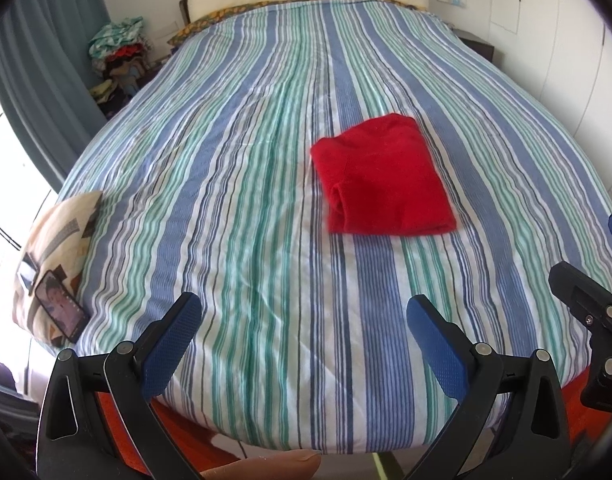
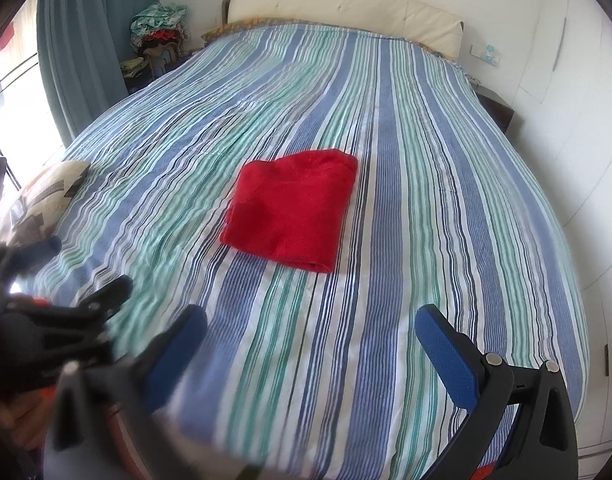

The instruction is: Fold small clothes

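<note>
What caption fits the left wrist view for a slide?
Open left gripper hovers above the striped bedspread, facing a folded red garment lying flat on the bed.

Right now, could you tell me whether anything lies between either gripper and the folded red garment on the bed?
Nothing visible does. Only bare striped bedspread separates the open left gripper and open right gripper from the red garment. The patterned pillow sits far off.
</note>
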A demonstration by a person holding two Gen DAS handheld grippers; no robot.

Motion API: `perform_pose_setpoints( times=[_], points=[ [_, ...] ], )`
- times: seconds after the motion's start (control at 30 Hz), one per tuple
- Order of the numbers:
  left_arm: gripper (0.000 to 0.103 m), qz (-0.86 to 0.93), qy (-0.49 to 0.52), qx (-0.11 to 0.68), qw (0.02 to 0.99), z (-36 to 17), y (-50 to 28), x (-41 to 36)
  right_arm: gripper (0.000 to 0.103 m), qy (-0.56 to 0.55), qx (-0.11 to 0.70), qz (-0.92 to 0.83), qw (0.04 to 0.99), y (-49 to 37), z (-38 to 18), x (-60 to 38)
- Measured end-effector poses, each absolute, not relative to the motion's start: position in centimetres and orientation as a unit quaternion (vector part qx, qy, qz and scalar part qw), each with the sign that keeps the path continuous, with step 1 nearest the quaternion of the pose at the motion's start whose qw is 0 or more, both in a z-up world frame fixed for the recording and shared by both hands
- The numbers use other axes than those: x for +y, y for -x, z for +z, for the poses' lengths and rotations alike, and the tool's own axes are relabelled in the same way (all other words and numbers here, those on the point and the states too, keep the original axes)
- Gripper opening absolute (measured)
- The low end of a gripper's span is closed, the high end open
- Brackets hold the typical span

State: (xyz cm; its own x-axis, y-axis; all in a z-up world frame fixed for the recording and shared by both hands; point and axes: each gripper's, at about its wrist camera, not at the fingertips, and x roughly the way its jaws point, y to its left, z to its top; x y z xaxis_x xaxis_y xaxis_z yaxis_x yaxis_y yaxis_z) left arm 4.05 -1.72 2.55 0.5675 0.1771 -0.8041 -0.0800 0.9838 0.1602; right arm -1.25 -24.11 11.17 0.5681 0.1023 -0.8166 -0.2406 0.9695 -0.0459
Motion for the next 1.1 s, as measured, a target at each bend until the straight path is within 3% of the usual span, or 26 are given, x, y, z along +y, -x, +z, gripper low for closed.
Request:
perform_pose_setpoints(
  times=[1.1],
  points=[
    [0.101,0.061,-0.055,0.438,0.895,3.6,-3.8,-2.3,0.103,0.087,0.444,0.072,0.889,1.1,11.8,-24.7]
  ],
)
